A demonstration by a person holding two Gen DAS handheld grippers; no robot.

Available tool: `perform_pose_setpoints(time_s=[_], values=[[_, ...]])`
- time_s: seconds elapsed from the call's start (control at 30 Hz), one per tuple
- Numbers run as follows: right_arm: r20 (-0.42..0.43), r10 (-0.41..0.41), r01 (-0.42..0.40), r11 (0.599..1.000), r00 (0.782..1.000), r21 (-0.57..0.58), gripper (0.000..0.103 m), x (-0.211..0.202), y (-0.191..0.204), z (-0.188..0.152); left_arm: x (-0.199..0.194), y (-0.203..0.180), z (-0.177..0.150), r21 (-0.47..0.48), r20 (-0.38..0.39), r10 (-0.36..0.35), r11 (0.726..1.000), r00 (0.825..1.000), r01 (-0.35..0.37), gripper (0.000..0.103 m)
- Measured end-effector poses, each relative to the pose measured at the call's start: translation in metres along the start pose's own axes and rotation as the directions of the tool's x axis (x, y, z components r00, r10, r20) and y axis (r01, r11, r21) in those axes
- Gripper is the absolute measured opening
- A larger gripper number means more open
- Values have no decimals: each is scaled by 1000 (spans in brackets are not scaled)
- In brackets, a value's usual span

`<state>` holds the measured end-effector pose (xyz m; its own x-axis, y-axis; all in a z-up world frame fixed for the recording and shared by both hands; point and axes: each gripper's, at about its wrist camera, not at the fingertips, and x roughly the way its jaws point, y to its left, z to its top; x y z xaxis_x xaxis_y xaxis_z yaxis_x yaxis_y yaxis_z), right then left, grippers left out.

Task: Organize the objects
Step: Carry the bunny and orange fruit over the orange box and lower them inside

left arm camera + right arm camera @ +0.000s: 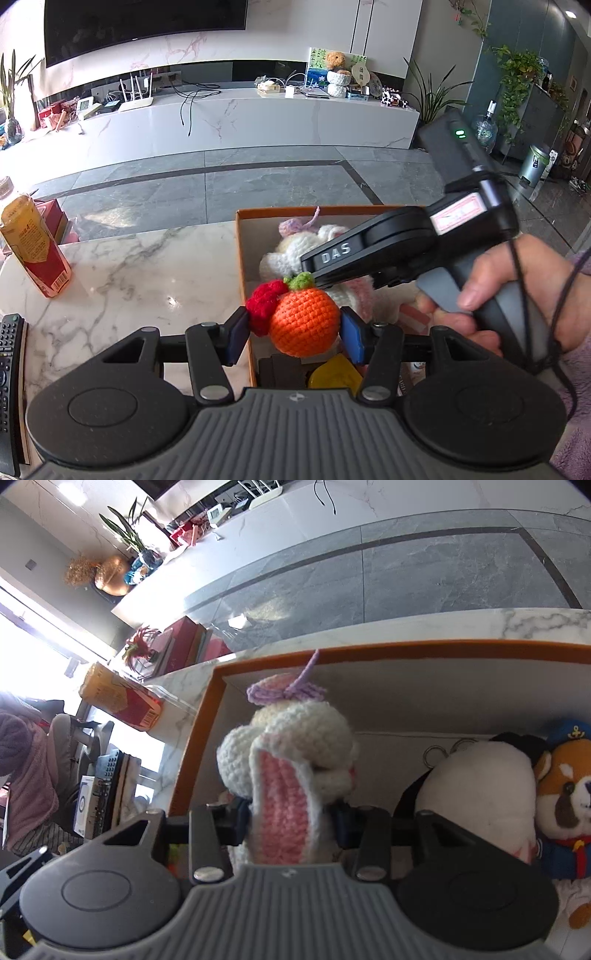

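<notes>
Item 1, nearest: left gripper (pixel 293 334), pads pinching a crocheted orange (pixel 303 321) with a red knitted piece at its 10 o'clock, held over the near left corner of the orange-rimmed box (pixel 242 254).

Item 2: right gripper (pixel 290 821), clamped on a crocheted white rabbit (pixel 291 753) by its pink-lined ear, lilac bow at 12 o'clock, held over the box interior.

Item 3: box contents at 3 o'clock of the rabbit: panda plush (pixel 480 782), red panda plush in sailor cap (pixel 565 794).

Item 4: marble desk (pixel 129 280); drink bottle (pixel 35 247) at 9 o'clock; remote control (pixel 9 369) at the left edge.

Step in hand, as judged: delivery of both toys into the box. The next move calls for lowering each into free space, then spreading the pads.
</notes>
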<state>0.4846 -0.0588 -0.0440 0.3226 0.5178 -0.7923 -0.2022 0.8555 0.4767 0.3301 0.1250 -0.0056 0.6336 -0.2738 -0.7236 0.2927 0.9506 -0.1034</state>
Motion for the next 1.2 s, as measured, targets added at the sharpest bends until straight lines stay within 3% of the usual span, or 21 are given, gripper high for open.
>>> perform_pose_setpoints(time_s=[0.23, 0.3, 0.53, 0.73, 0.87, 1.0, 1.2], values=[[-54, -46, 47, 999, 997, 4, 51, 18, -4, 0, 4, 0, 1, -19, -14, -5, 1000, 1000, 4, 61], [-54, -46, 47, 999, 997, 5, 56, 15, -6, 0, 4, -1, 1, -16, -14, -4, 1000, 1000, 4, 61], [10, -21, 22, 999, 1000, -37, 60, -26, -11, -1, 5, -10, 7, -11, -26, -9, 1000, 1000, 8, 61], [98, -39, 48, 995, 994, -85, 59, -94, -25, -13, 4, -36, 11, 21, -25, -38, 999, 999, 39, 61], [168, -97, 116, 988, 981, -105, 59, -138, -46, -29, 7, -60, 15, 26, -21, -117, 993, 993, 118, 61], [231, -183, 219, 966, 956, -140, 55, -173, -72, -50, 18, -91, 20, 31, -38, -215, 976, 976, 216, 61], [286, -284, 352, 908, 915, -226, 49, -195, -95, -88, 53, -130, 22, 48, -134, -271, 959, 953, 279, 61]])
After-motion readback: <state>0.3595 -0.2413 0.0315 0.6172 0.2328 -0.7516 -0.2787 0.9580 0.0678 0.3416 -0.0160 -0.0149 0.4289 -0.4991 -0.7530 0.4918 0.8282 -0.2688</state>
